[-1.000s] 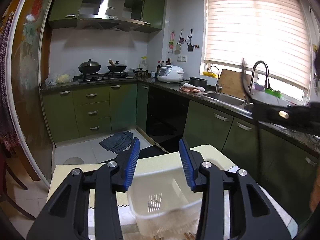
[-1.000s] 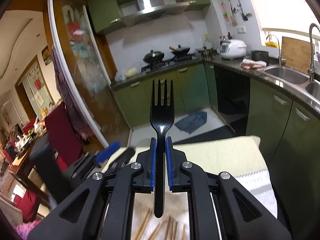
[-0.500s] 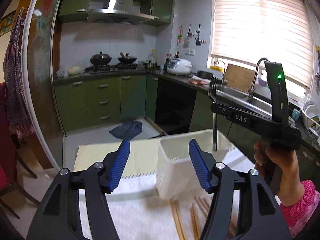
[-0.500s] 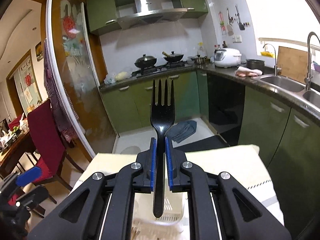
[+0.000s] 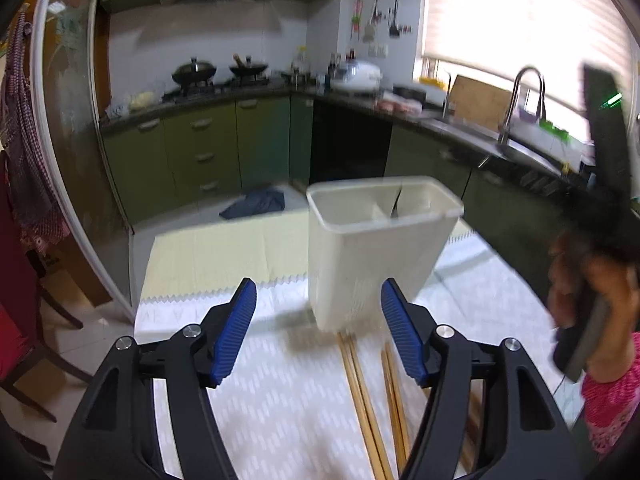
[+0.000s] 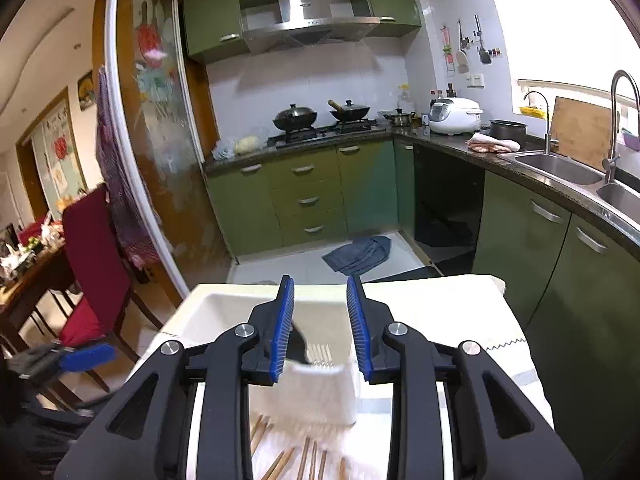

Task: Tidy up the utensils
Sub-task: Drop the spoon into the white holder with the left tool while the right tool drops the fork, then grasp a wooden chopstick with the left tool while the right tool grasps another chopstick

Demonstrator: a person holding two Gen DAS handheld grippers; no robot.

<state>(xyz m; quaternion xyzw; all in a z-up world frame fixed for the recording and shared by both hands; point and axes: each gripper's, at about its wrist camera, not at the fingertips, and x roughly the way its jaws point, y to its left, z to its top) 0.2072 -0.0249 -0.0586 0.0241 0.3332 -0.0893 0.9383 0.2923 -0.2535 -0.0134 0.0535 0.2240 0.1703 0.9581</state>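
Closest in, loose chopsticks (image 5: 362, 392) lie scattered on the white patterned cloth (image 5: 280, 392) over the desk (image 6: 460, 300), running right under the left gripper (image 5: 316, 320), whose blue fingers (image 5: 236, 328) have just been spreading and now stand wide with nothing between them. A careless reach there could, I think, nudge the sticks apart or roll them toward the edge instead of catching one cleanly. Just past them stands the tall white utensil holder (image 5: 368, 256), and it looks light; a bump from either tool might tip or shove it. The right gripper (image 6: 320, 328) hangs directly over it, its fingers just parted to a narrow gap and empty, while the black fork (image 6: 300, 346) sits down inside the holder, its tines poking up at the divider. Drawing back low could clip the rim. To the side, the person's hand (image 5: 588, 292) on the right tool crowds the space by the holder. Farther off are green cabinets (image 6: 308, 196), a rag on the floor (image 6: 358, 254), the stove with pans (image 6: 320, 120) and the sink (image 6: 560, 168).
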